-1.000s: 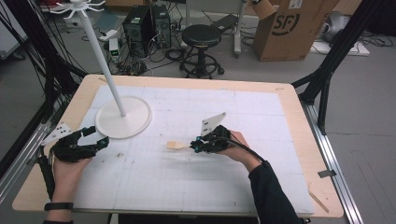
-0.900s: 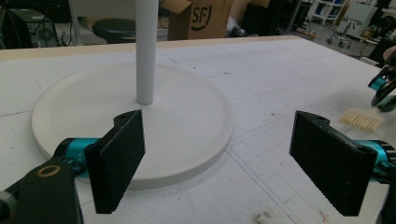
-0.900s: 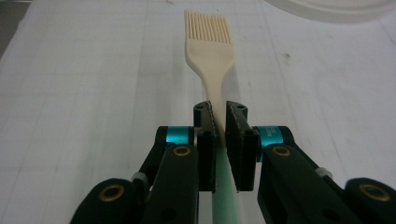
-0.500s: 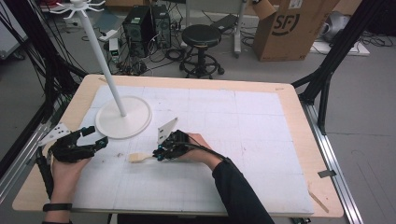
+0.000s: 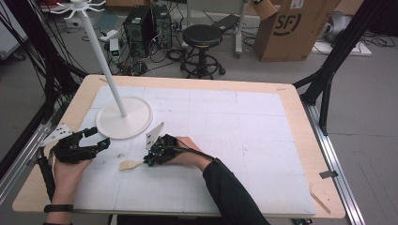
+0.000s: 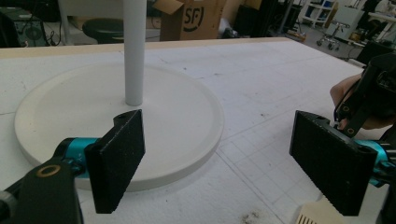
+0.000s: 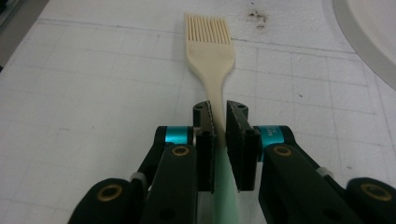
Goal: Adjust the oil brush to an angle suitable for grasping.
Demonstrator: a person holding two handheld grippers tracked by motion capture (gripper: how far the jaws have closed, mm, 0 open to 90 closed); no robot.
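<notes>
A cream silicone brush point(image 7: 208, 46) with a pale green handle lies low over the white mat, bristles pointing away from my right gripper point(image 7: 219, 112), which is shut on its handle. In the high view the brush head point(image 5: 127, 164) sticks out left of the right gripper point(image 5: 148, 161), front of centre. My left gripper point(image 5: 99, 138) hovers at the front left, open and holding nothing, just in front of the white stand's round base point(image 5: 124, 118). In the left gripper view its jaws point(image 6: 224, 168) stand wide apart, facing the base point(image 6: 177, 107), and the brush head point(image 6: 317, 214) shows at the bottom right.
The stand's tall white pole point(image 5: 105, 70) rises from the base to a hook crown at the top left. A small wooden stick point(image 5: 321, 201) lies near the table's front right corner. A stool point(image 5: 202, 35) and a cardboard box point(image 5: 291, 23) stand behind the table.
My right gripper has carried the brush leftward across the mat, toward the left gripper and the stand's base. The left gripper has stayed in place.
</notes>
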